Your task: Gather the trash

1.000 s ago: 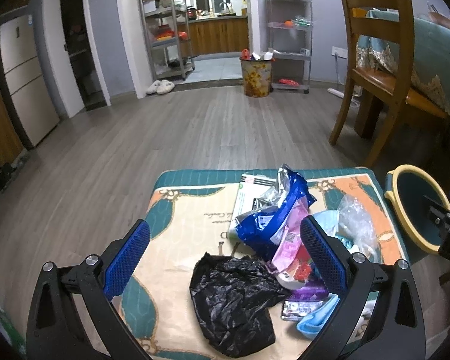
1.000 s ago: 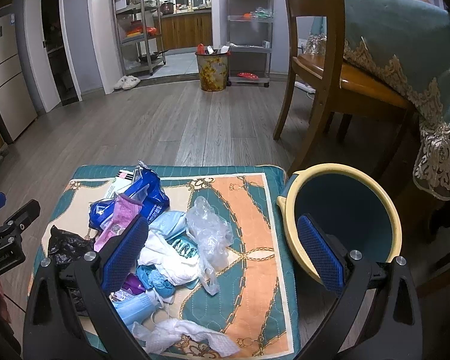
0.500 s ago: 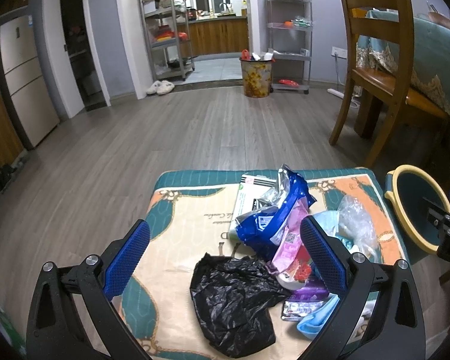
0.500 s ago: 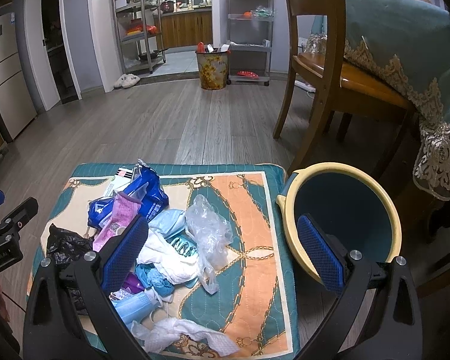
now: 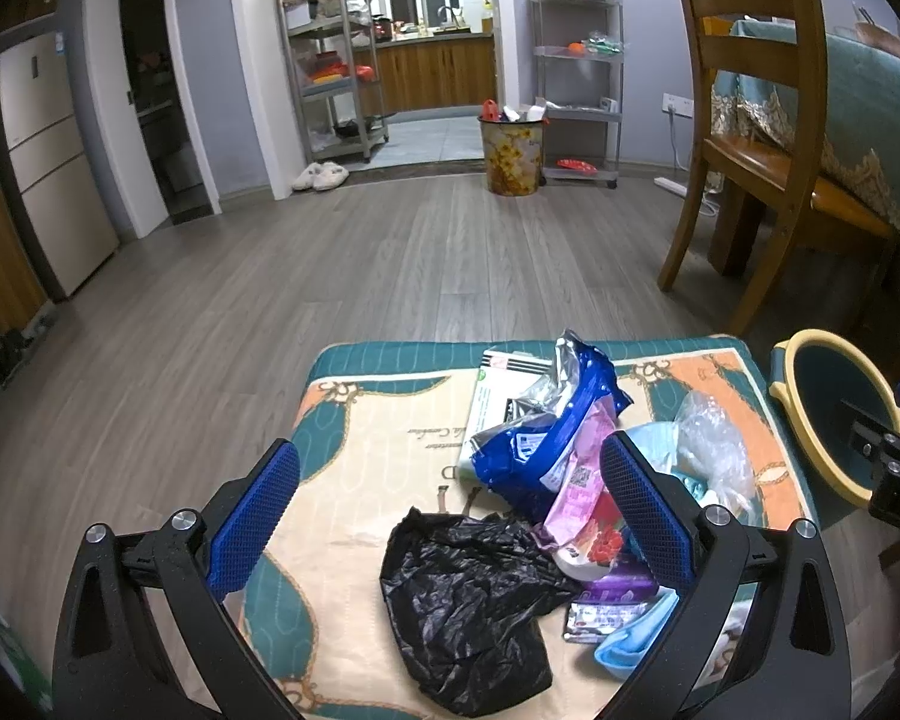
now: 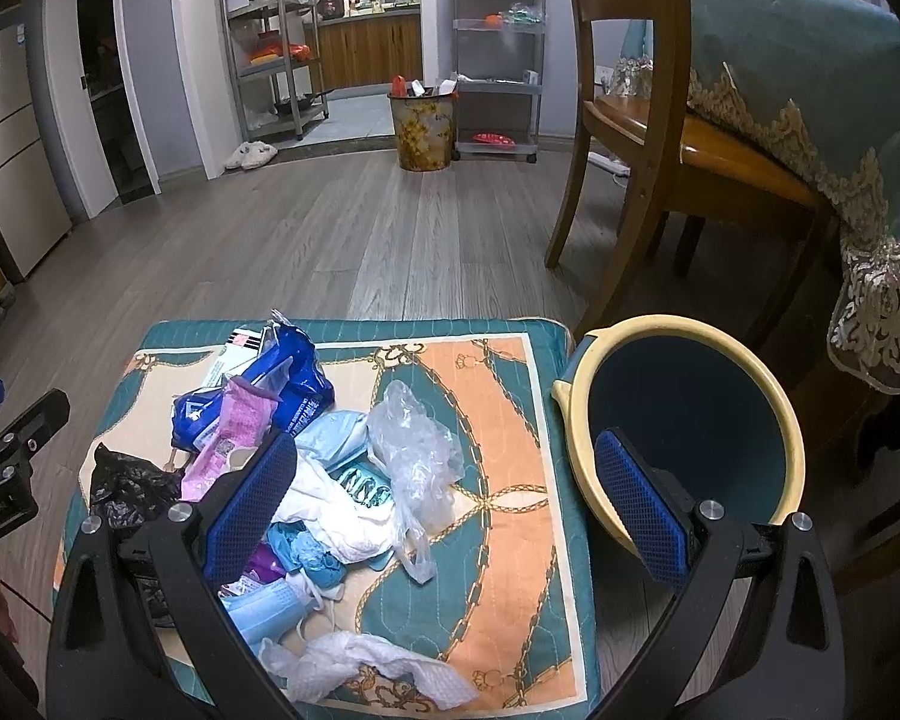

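A heap of trash lies on a patterned cushion [image 5: 354, 450] [image 6: 510, 420]: a crumpled black bag [image 5: 468, 600] [image 6: 126, 486], a blue foil wrapper [image 5: 546, 444] [image 6: 294, 378], a pink packet [image 5: 582, 486] [image 6: 234, 426], a clear plastic bag [image 6: 414, 456] [image 5: 708, 450], blue masks and white tissue [image 6: 354, 660]. To the right of the cushion stands a blue bin with a yellow rim [image 6: 690, 330] [image 5: 810, 342]. My left gripper [image 5: 450, 516] hovers open above the black bag. Open as well, my right gripper [image 6: 444, 510] hangs over the cushion's right side, beside the bin.
A wooden chair [image 6: 630, 120] and a table with a teal lace-edged cloth [image 6: 810, 60] stand to the right. Far off are a flowered waste bin [image 5: 510, 150], metal shelves [image 5: 330, 60] and slippers [image 5: 321, 175]. Grey wood floor lies ahead.
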`<state>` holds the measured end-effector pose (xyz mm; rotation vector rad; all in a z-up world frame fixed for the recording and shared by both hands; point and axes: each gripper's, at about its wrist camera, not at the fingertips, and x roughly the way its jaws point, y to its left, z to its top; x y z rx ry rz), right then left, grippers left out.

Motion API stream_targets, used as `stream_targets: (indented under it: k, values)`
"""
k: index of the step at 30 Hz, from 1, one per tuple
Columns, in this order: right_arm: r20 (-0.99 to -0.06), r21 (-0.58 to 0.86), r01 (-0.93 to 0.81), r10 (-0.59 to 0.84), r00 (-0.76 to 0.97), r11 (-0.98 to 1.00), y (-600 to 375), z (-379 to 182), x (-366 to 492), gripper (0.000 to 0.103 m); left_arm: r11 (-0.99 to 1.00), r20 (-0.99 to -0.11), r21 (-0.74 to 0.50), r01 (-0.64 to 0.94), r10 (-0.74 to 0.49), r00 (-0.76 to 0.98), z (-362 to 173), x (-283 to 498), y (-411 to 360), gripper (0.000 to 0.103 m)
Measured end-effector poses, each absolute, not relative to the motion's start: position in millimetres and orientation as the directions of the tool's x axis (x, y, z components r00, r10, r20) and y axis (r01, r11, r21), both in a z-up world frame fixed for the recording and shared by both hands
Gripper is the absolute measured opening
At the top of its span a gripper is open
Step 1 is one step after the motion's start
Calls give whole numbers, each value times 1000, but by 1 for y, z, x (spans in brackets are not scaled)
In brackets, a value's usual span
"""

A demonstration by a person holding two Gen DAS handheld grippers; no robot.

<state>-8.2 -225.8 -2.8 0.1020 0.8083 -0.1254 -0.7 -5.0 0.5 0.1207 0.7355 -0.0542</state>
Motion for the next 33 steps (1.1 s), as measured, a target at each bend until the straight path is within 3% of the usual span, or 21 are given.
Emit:
stream_targets:
  k: [20, 25, 33]
  values:
    - [-737, 36, 154, -78, 671, 987, -227, -5, -9, 98, 993, -671, 82, 87, -10, 741, 1, 0, -3, 100]
    - [-741, 25, 152, -84, 667, 988, -227, -6, -8, 98, 993, -667, 13, 119, -80, 741, 4, 0, 2, 100]
    - [-737, -19, 118, -94, 669, 993, -226, -7, -8, 98, 990, -688, 60, 124, -49, 724, -3, 6, 4, 100]
